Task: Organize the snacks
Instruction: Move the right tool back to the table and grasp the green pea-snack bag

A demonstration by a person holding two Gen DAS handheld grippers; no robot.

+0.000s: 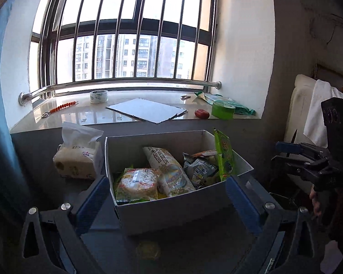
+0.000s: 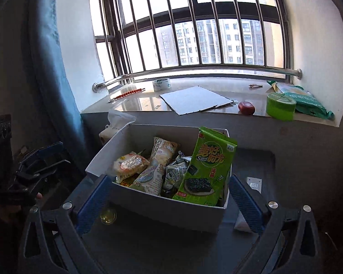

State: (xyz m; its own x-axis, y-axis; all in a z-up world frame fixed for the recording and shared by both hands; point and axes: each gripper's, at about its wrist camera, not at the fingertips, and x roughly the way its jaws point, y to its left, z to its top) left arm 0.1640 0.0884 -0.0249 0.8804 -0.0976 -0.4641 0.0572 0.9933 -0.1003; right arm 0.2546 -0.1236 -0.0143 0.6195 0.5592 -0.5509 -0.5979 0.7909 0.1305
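Observation:
A white cardboard box (image 1: 171,207) (image 2: 171,207) stands on a dark table and holds several snack packs. A green seaweed pack (image 2: 205,171) (image 1: 224,155) stands upright at its right side. A yellow-green noodle pack (image 1: 137,183) (image 2: 130,163) and a pale rice-cracker bag (image 1: 169,171) (image 2: 155,171) lie inside. My left gripper (image 1: 169,201) is open and empty, its fingers apart on either side of the box's near wall. My right gripper (image 2: 169,203) is open and empty in the same way. A small yellow round thing (image 2: 108,215) (image 1: 148,250) lies on the table in front of the box.
A tissue pack (image 1: 79,157) stands left of the box. The windowsill behind holds a tape roll (image 1: 99,96), a grey board (image 1: 146,109), a red object (image 1: 202,113), a green tape roll (image 1: 223,109) and a green wipes pack (image 2: 308,102). A blue curtain hangs left.

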